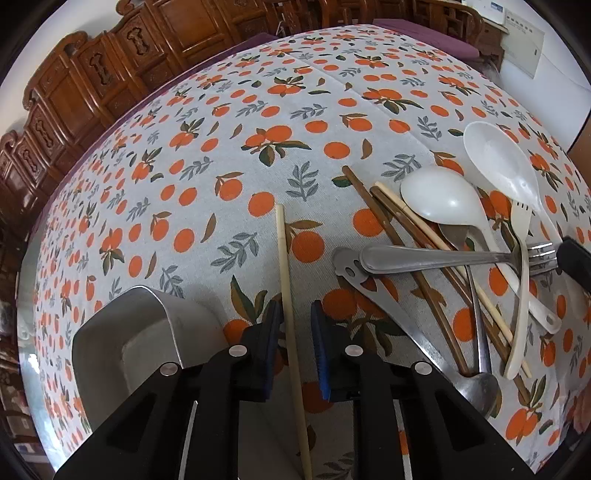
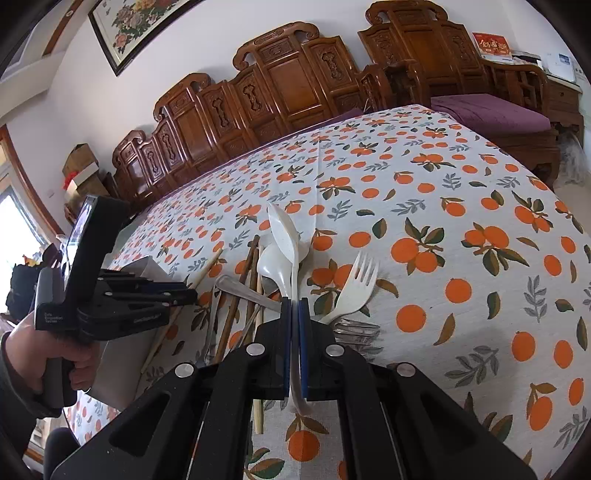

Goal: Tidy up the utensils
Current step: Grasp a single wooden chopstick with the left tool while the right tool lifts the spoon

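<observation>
Right gripper fingers hide the clamped white spoon's handle.

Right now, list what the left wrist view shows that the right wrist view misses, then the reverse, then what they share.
Only the left wrist view: the left gripper straddling a single pale chopstick, with gaps visible beside its pads.

Only the right wrist view: the right gripper shut on a white spoon handle, a hand holding the other gripper, and a framed flower painting.

Both: the orange-print tablecloth, the metal tray and the utensil pile.
</observation>
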Demonstrator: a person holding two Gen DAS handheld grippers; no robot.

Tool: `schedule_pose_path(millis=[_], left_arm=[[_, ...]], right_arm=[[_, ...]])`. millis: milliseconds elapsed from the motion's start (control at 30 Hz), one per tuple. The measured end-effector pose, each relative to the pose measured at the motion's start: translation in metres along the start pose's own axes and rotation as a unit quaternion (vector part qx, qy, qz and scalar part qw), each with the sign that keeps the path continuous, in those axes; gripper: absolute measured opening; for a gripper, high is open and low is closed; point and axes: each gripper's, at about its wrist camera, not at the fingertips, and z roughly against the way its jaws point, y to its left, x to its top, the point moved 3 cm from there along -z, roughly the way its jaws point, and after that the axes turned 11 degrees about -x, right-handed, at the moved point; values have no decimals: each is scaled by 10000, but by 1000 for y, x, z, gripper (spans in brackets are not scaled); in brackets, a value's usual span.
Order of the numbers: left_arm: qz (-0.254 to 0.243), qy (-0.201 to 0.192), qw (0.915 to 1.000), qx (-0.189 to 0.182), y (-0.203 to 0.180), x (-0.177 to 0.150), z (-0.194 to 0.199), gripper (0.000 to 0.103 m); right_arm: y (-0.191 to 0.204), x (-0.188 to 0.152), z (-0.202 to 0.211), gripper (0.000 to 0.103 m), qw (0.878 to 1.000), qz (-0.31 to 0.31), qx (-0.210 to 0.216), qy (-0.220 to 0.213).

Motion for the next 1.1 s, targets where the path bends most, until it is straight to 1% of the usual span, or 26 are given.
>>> schedule_pose_path(millis=[100, 133, 167, 267, 300, 367, 567, 700, 733, 767, 800, 867, 1000, 1033, 1100], left_arm=[[60, 44, 10000, 66, 5, 1, -1, 9], [66, 47, 9999, 76, 6, 2, -1, 5], [92, 47, 9999, 55, 8, 1, 0, 3], [164, 22, 9997, -187, 9, -2, 4, 3], [176, 11, 9996, -208, 9, -3, 5, 3], [168, -44, 9996, -212, 7, -5, 8, 0], [154, -230, 9991, -306, 4, -5, 22, 0], [144, -203, 9995, -173, 5, -1, 19, 0], [190, -144, 9995, -191, 7, 0, 16, 7], [271, -70, 9993, -229, 9, 2, 12, 17], [309, -67, 9993, -221, 11, 3, 10, 18], [264, -22, 9996, -115, 12, 4, 4, 18], [176, 138, 9996, -190, 9, 8, -2, 18], [144, 181, 9995, -224, 8, 8, -4, 16], [57, 233, 9996, -144, 5, 9, -6, 16]], right_arm=[[1, 0, -1, 5, 10000, 8, 17, 13], [1, 0, -1, 5, 10000, 12, 22, 16], [1, 0, -1, 5, 10000, 19, 30, 21], [3, 0, -2, 5, 10000, 35, 52, 37], [4, 0, -3, 5, 10000, 43, 61, 42], [7, -1, -3, 5, 9999, 90, 71, 49], [11, -1, -2, 5, 9998, 151, 74, 45], [13, -2, -2, 5, 9998, 147, 94, 49], [14, -2, -2, 5, 9998, 160, 99, 51], [15, -3, -1, 5, 9998, 180, 101, 47], [15, -3, -1, 5, 9998, 186, 101, 40], [13, -2, 0, 5, 9998, 166, 111, 28], [10, 0, 0, 5, 9999, 111, 130, 20], [10, 0, 0, 5, 9999, 103, 136, 18], [10, 1, 0, 5, 9998, 100, 151, 16]])
